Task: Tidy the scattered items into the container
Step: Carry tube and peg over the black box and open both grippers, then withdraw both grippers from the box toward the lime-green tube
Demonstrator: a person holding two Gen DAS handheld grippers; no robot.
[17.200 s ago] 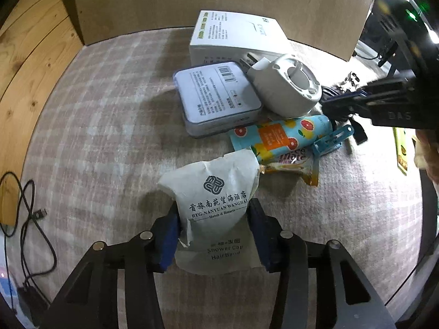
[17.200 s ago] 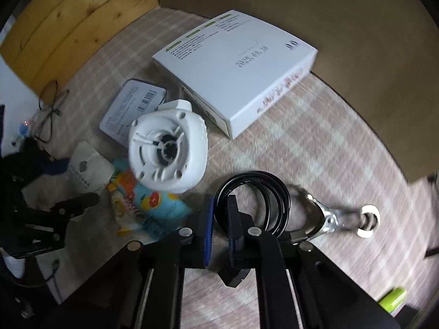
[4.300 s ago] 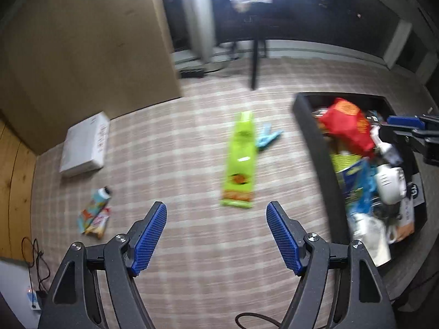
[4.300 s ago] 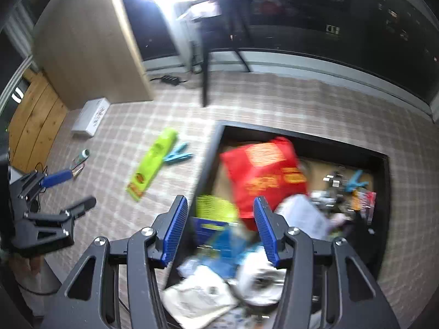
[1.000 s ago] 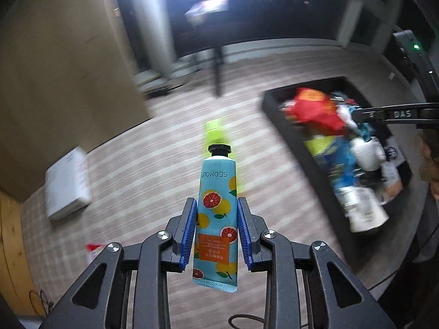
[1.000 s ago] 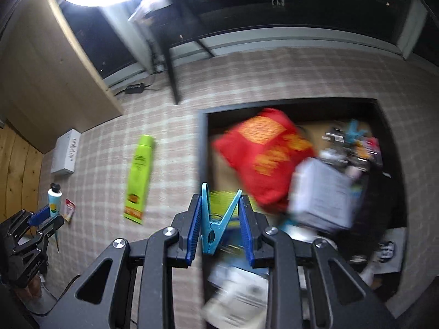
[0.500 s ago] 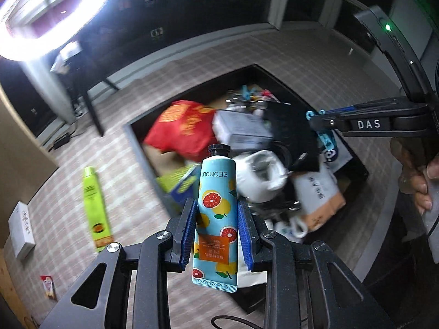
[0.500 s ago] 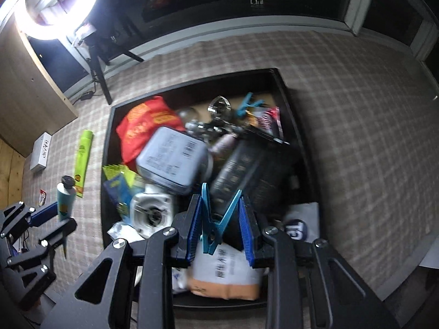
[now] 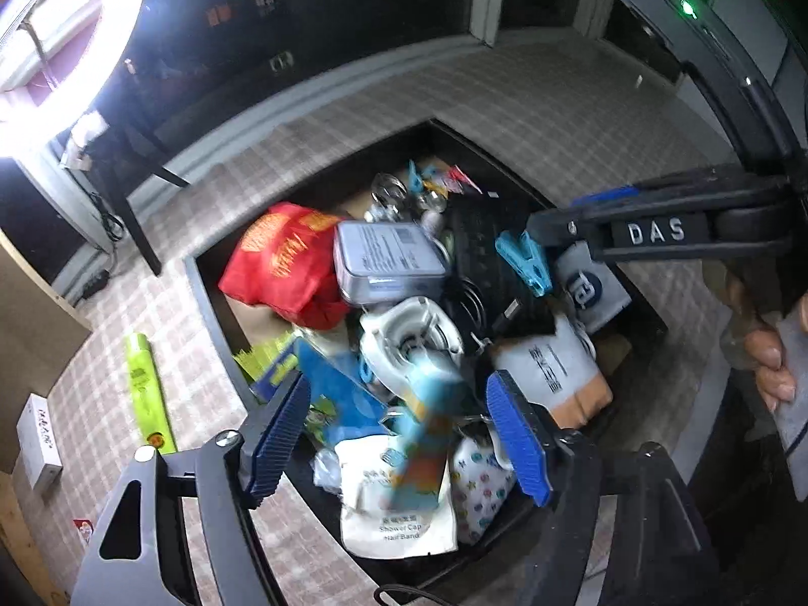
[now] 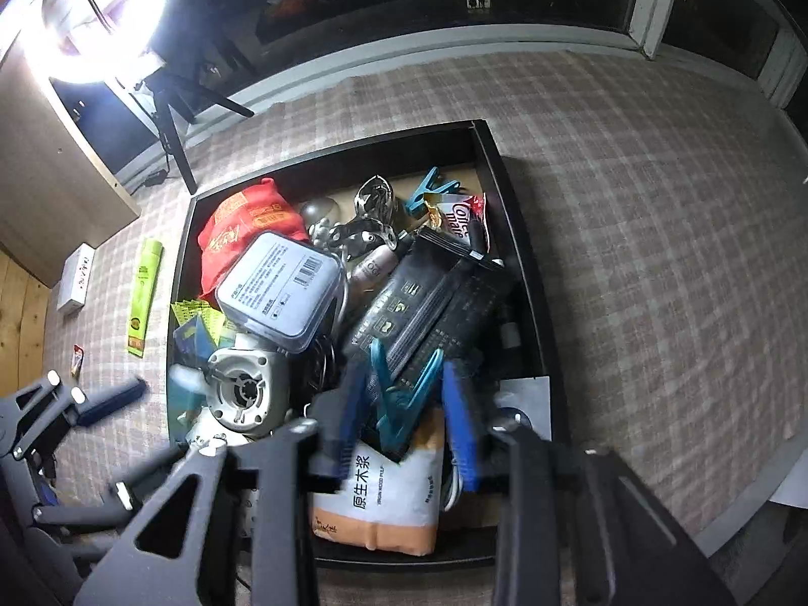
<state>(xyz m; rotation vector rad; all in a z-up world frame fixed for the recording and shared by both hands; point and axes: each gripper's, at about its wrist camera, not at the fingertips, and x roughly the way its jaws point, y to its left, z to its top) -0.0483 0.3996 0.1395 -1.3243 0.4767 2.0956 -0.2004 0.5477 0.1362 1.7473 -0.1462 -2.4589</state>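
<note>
Grippers fill the bottom of both wrist views, ours, held over a full black container (image 10: 525, 272). In the left wrist view, our left gripper (image 9: 399, 434) is opening its jaws; the blurred blue tube (image 9: 429, 429) sits between the blue pads, touching neither, above a white shower-cap pouch (image 9: 394, 520). In the right wrist view, our right gripper (image 10: 404, 414) is also opening its jaws, with a teal clothespin (image 10: 404, 394) between the pads; whether they touch it we cannot tell. Beyond the fingers, mid-frame, the container holds a white round device (image 10: 242, 389), a grey tin (image 10: 280, 290), black packets (image 10: 429, 303) and a red bag (image 10: 242, 222). Farther off at left, on the checked carpet (image 10: 656, 202), lie a green packet (image 10: 144, 293) and a white box (image 10: 76, 278). A ring light (image 10: 96, 5) glares at upper left.
</note>
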